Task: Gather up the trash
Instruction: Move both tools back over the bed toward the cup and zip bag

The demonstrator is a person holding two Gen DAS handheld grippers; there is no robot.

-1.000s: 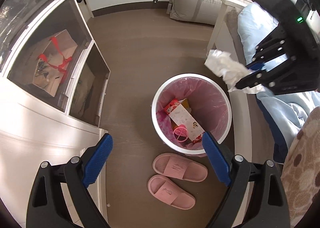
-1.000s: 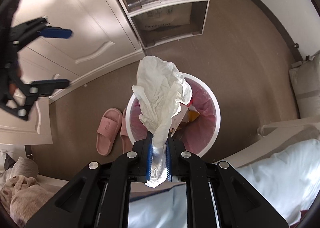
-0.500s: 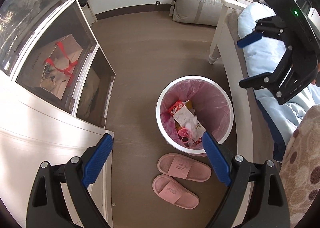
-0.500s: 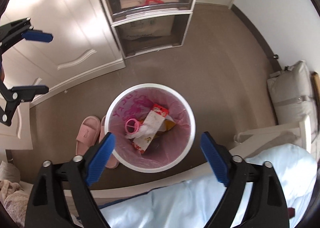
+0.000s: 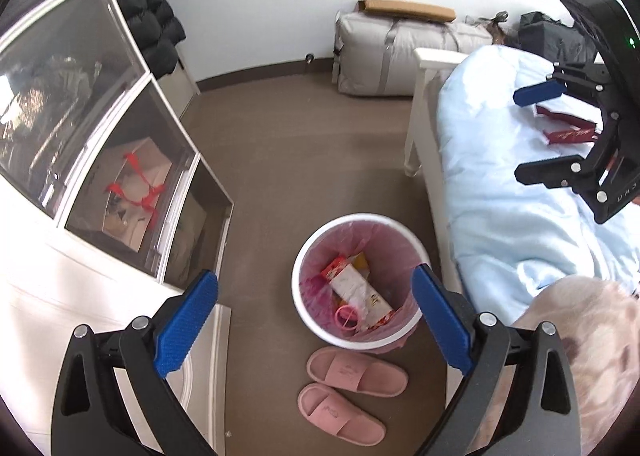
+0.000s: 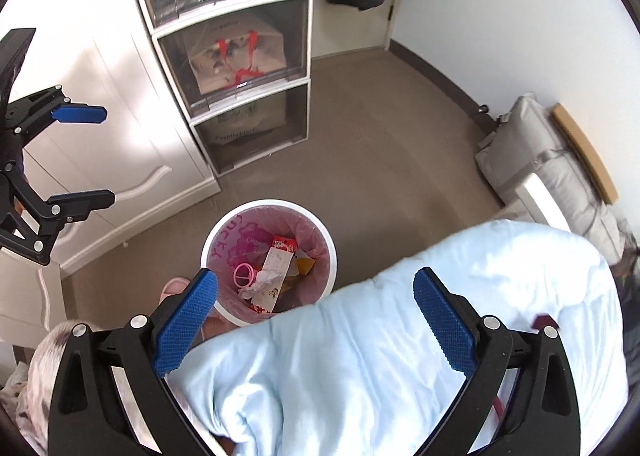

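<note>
A white trash bin (image 5: 360, 216) with a pink liner stands on the brown floor beside the bed. It holds a carton, a pink ring and a crumpled white tissue (image 6: 265, 280). My left gripper (image 5: 314, 320) hangs high above the bin, its jaws opening wide with nothing between them. My right gripper (image 6: 314, 316) is over the light blue duvet (image 6: 380, 356), also opening and empty. From the left wrist view the right gripper (image 5: 534, 131) shows at the upper right, above dark red wrappers (image 5: 568, 133) on the bed. The left gripper (image 6: 96, 155) shows at the left edge.
Pink slippers (image 5: 352, 372) lie just in front of the bin. A stack of clear-fronted drawers (image 6: 240, 55) and a white wardrobe (image 6: 120, 135) stand to the left. A grey storage bag (image 5: 400, 55) sits by the far wall, and a patterned blanket (image 5: 580, 328) is at the near right.
My right gripper let go of the white tissue, which now lies in the bin, and its jaws opened wide. Both grippers rose and drew back; the right one now sits over the bed.
</note>
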